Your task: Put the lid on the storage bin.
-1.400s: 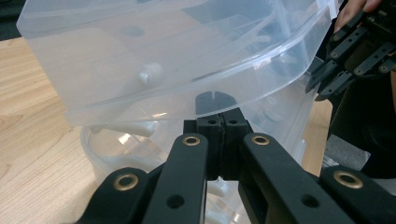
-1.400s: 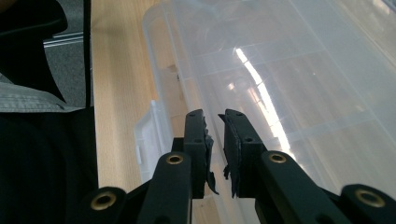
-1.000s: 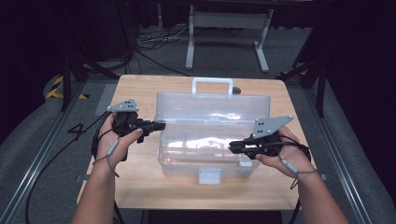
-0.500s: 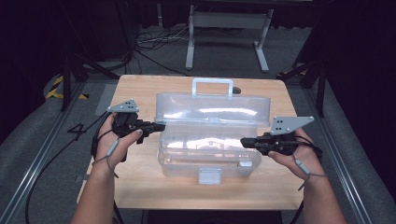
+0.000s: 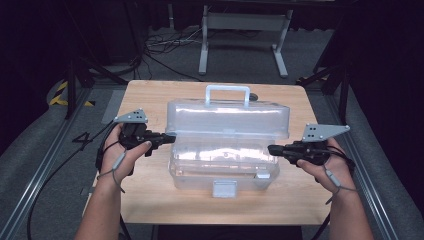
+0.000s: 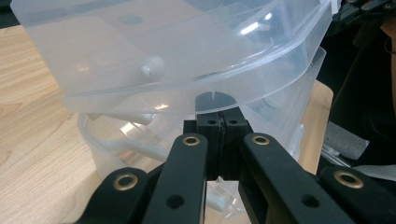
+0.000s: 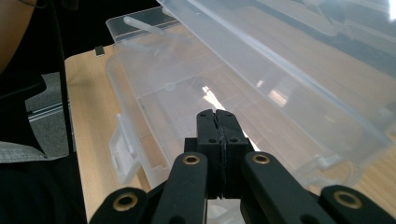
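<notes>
A clear plastic toolbox sits on the wooden table [image 5: 150, 95] with its lid [image 5: 227, 117] tilted up off the base [image 5: 225, 170]. The white handle [image 5: 227, 92] is at the back and the front latch [image 5: 224, 188] hangs loose. My left gripper [image 5: 171, 136] is shut, with its tips tucked under the lid's left end. In the left gripper view the closed tips [image 6: 222, 116] sit right below the lid's rim [image 6: 187, 91]. At the box's right end my right gripper [image 5: 272, 149] is shut on nothing. In the right gripper view it [image 7: 215, 114] points into the open base [image 7: 159, 84], under the raised lid [image 7: 299, 60].
The box takes up the middle of the table, leaving bare wood at the front [image 5: 220, 210] and along both sides. Beyond the far edge are a metal stand [image 5: 240, 30] and cables [image 5: 160, 42] on the floor. Rails [image 5: 45, 165] run beside the table.
My right gripper has drawn back to the right, from over the box's front right part to just off its right end. The left gripper and the raised lid have stayed put.
</notes>
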Tool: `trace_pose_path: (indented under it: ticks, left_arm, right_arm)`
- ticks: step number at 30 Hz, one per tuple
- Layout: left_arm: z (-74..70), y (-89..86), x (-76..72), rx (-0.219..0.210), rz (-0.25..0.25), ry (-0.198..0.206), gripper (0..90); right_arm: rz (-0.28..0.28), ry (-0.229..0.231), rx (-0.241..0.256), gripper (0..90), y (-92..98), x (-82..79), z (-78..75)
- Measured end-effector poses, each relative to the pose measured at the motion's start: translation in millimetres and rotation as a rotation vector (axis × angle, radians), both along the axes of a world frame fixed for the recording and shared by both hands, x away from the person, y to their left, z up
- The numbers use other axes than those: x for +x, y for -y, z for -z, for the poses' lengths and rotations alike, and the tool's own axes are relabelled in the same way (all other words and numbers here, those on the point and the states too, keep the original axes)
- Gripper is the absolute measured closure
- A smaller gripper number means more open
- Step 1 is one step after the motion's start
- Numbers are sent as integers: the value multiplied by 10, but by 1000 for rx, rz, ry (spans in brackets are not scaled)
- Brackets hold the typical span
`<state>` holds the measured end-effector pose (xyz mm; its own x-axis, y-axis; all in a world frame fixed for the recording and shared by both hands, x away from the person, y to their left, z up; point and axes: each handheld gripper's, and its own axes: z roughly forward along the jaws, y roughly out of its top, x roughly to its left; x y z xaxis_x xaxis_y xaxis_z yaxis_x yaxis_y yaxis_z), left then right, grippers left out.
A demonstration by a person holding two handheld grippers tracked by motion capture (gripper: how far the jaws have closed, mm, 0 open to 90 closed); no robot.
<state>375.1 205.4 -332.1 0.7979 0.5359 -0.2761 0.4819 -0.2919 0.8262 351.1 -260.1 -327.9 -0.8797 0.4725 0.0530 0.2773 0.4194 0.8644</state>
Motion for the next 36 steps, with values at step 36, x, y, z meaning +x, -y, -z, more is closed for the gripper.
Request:
trace_pose_path:
  ticks: [36]
  left_arm:
    - [54, 29, -80, 123, 56, -101, 886]
  right_arm:
    - [36, -102, -23, 900, 184, -5, 82]
